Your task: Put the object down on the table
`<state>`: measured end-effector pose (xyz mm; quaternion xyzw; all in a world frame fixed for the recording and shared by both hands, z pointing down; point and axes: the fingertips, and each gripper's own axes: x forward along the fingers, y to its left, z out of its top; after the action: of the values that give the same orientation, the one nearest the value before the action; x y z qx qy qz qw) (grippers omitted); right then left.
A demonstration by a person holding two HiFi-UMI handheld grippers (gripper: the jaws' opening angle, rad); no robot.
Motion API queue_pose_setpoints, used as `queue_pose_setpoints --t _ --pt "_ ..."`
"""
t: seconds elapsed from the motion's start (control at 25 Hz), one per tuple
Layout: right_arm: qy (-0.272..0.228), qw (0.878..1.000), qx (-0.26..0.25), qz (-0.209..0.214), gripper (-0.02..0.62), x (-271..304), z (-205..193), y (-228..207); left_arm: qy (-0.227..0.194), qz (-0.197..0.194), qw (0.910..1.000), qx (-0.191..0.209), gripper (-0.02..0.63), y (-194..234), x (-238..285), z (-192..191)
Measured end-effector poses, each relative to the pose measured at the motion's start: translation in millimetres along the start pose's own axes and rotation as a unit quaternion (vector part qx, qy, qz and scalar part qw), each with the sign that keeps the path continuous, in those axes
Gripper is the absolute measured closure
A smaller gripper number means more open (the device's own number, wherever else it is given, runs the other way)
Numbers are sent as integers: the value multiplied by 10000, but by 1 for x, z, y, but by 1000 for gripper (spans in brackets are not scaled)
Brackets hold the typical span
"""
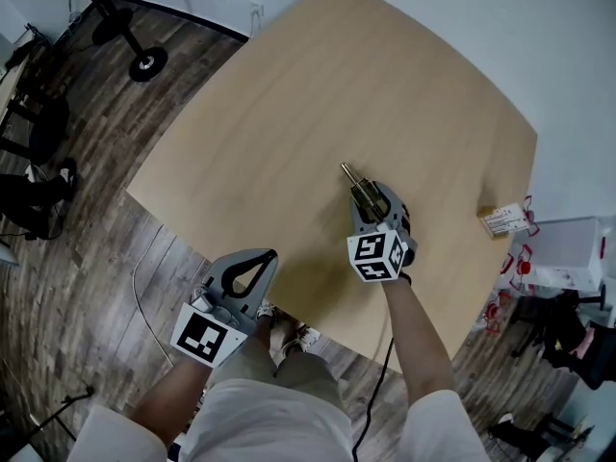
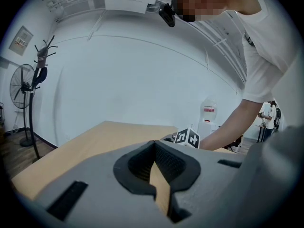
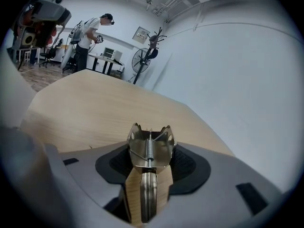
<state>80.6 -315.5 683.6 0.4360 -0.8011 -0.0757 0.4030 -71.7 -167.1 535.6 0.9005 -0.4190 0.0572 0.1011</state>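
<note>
A metal spring clip (image 1: 353,181) with a coil spring down its middle sits between the jaws of my right gripper (image 1: 371,197), which is shut on it over the near right part of the wooden table (image 1: 289,104). In the right gripper view the clip (image 3: 150,144) sticks out past the gripper (image 3: 149,163) towards the bare tabletop. Whether the clip touches the table I cannot tell. My left gripper (image 1: 270,257) hangs off the table's near edge above the floor, shut and holding nothing. In its own view the left gripper (image 2: 156,148) points across the table at the right gripper's marker cube (image 2: 187,137).
A small printed card (image 1: 505,219) lies at the table's right edge. A white box (image 1: 568,253) stands beyond that edge. A stand's round base (image 1: 146,63) is on the wood floor at far left. A person (image 3: 90,34) stands far off, near a fan (image 3: 142,61).
</note>
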Motion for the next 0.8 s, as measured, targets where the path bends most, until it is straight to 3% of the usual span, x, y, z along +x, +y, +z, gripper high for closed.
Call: queue_pose_setpoints --t 0.2,0.52,0.8 --pt "71 9996 28 284 391 3 -4 11 9 13 10000 -19 600 1 -1 -1" --pt "253 9967 -435 631 388 3 -5 34 -41 -5 10000 -68 600 3 -4 2" --pt "468 9938 -237 980 374 2 -7 45 -124 -68 9998 -137 600 3 -7 6"
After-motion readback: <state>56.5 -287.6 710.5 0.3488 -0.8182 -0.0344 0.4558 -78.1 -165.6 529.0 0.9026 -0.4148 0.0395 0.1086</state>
